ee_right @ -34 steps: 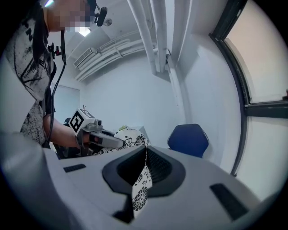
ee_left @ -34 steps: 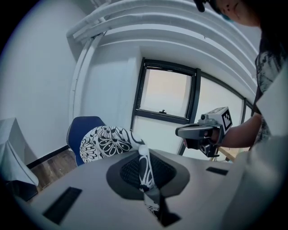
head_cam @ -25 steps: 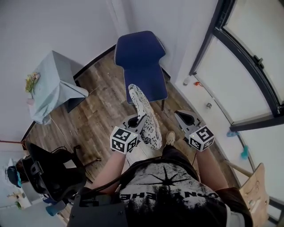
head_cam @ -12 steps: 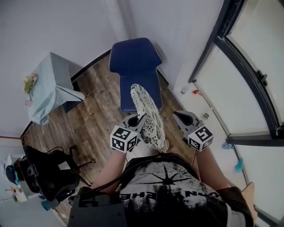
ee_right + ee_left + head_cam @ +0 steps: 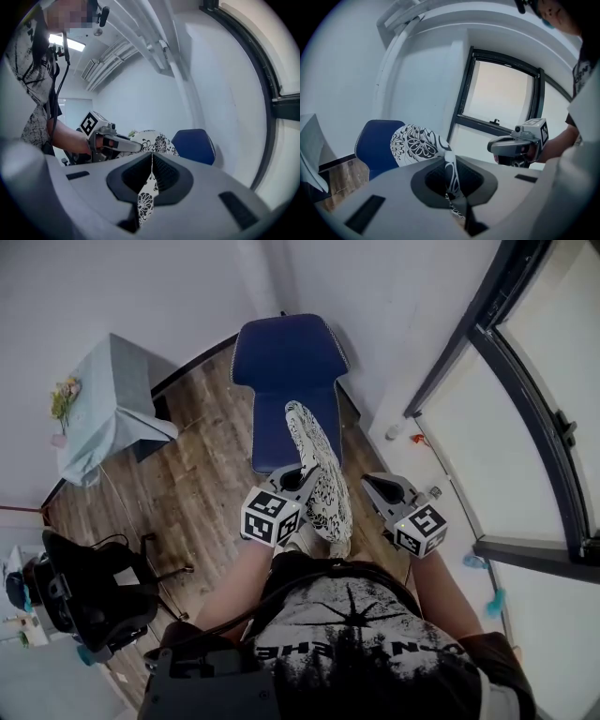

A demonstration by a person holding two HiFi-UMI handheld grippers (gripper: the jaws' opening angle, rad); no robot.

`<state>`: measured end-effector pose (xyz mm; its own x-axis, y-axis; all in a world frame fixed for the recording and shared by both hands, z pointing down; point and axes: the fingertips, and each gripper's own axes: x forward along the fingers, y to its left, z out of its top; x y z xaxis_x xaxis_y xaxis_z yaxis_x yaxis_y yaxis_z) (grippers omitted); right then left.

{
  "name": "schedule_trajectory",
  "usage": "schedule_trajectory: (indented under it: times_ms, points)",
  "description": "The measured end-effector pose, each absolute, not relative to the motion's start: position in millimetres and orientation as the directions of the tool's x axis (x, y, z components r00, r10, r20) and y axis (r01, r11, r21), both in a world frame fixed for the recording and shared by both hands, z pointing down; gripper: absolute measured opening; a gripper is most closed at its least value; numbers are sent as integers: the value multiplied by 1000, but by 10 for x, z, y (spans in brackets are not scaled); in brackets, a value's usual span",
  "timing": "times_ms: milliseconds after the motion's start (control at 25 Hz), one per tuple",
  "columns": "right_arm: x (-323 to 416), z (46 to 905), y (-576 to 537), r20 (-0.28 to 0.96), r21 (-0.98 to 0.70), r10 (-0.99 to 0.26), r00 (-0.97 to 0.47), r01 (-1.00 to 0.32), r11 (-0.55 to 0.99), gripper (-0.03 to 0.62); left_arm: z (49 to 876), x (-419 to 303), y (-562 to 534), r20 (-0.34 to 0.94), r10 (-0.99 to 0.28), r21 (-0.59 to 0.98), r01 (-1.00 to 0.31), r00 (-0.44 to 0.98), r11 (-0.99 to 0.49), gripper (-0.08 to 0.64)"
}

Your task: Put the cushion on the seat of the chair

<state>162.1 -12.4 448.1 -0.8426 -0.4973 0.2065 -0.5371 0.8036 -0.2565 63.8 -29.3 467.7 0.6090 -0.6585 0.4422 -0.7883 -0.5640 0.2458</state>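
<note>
The blue chair (image 5: pixel 289 352) stands against the wall, its seat (image 5: pixel 279 432) facing me. A white cushion with a black flower print (image 5: pixel 314 460) hangs on edge in front of the seat, its far end over the seat's front. My left gripper (image 5: pixel 305 476) is shut on the cushion's edge; cloth runs up from its jaws (image 5: pixel 449 161) to the cushion (image 5: pixel 415 145). My right gripper (image 5: pixel 370 482) is to the right of the cushion, apart from it, with bare floor between. Its jaws (image 5: pixel 152 159) are shut to a thin slit through which the print shows.
A small table under a pale cloth (image 5: pixel 112 399) with flowers (image 5: pixel 64 399) stands at the left. A black office chair (image 5: pixel 84 601) is at the lower left. A dark-framed glass wall (image 5: pixel 487 343) runs along the right, with small items on the floor (image 5: pixel 417 440) beside it.
Both grippers and the cushion have moved forward towards the chair. The cushion's far end now lies over the seat's front, where before it hung short of it.
</note>
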Motion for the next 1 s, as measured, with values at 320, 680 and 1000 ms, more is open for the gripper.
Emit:
schedule_trajectory:
  times_ms: [320, 680, 1000]
  points:
    - [1532, 4514, -279, 261, -228, -480, -838, -537, 812, 20, 4698, 634, -561, 425, -643, 266, -767, 637, -583, 23]
    - [1489, 4549, -825, 293, -263, -583, -758, -650, 713, 20, 4953, 465, -1090, 447, -547, 310, -696, 708, -647, 23]
    - [1299, 4799, -1174, 348, -298, -618, -705, -708, 640, 20, 5312, 459, -1609, 480, -425, 375, -617, 768, -692, 23]
